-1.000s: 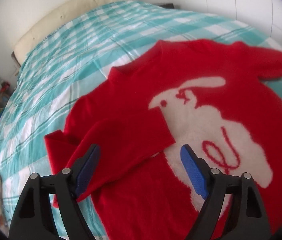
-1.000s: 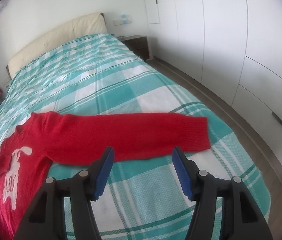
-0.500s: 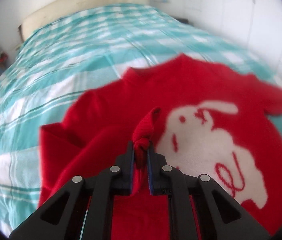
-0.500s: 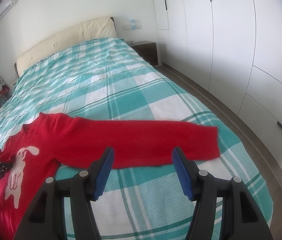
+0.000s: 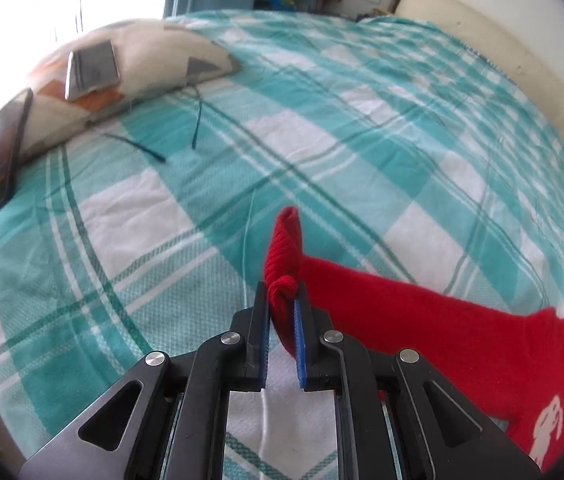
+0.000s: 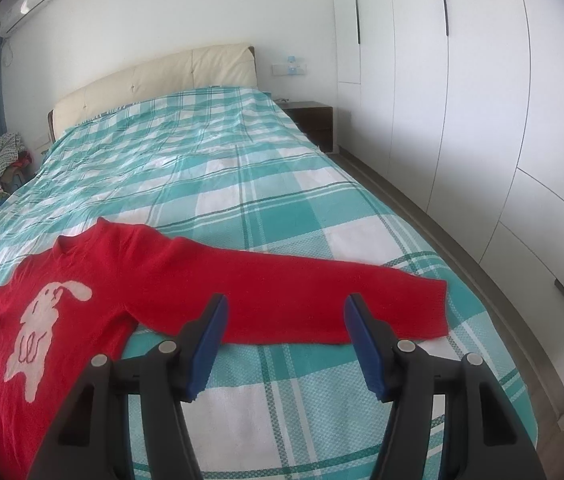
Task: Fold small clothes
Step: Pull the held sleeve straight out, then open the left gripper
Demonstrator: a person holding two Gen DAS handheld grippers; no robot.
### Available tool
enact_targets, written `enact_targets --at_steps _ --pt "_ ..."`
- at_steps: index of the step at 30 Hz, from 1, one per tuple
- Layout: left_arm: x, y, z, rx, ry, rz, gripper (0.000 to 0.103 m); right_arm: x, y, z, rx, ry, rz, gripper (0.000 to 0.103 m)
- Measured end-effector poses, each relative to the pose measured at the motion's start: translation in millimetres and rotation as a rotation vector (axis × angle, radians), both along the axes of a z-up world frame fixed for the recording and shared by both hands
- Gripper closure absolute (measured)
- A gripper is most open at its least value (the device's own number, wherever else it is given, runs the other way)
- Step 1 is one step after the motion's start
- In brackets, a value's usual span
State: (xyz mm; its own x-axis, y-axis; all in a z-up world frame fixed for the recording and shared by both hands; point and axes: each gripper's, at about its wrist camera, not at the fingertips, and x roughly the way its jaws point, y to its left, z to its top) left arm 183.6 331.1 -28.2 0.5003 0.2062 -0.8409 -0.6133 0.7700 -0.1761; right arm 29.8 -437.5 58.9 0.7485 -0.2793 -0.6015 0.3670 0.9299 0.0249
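A small red sweater (image 6: 94,280) with a white rabbit motif lies face up on the teal checked bedspread (image 6: 266,200). My left gripper (image 5: 282,296) is shut on the ribbed cuff (image 5: 283,248) of one sleeve, which stretches out from the sweater body (image 5: 481,356) at the lower right of the left wrist view. The other sleeve (image 6: 321,296) lies straight out to the right on the bed. My right gripper (image 6: 285,316) hovers open just above that sleeve, with nothing between its fingers.
A patterned pillow (image 5: 134,68) with a phone (image 5: 92,66) on it and a dark tablet (image 5: 2,156) sit at the bed's far corner. A cream headboard (image 6: 154,84), a nightstand (image 6: 309,120) and white wardrobes (image 6: 481,100) border the bed. Clothes pile (image 6: 2,160) at left.
My left gripper closed on the folded sleeve's cuff and swept it outward, off the sweater's chest, rolling as it went. The sleeve now lies stretched away from the body. The right gripper drifted slightly.
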Motion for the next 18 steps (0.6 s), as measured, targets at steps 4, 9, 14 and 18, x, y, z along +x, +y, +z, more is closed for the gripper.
enact_targets --at_steps 4,9,14,18 --pt "-4.3 9.0 -13.0 0.025 0.069 0.027 0.095 2.8 1.7 -2.3 -0.003 0.007 0.006 0.043" --pt "-6.0 16.8 -22.6 0.045 0.119 0.045 0.095 0.9 -1.6 -2.5 0.002 0.006 -0.006 0.043" --pt "2.2 7.0 -30.4 0.129 0.180 0.021 0.096 0.2 -12.5 -5.1 0.047 0.010 -0.030 0.043" --pt "2.1 6.8 -32.6 0.138 0.188 0.011 0.092 -2.3 -18.2 -5.2 0.068 0.008 -0.050 0.043"
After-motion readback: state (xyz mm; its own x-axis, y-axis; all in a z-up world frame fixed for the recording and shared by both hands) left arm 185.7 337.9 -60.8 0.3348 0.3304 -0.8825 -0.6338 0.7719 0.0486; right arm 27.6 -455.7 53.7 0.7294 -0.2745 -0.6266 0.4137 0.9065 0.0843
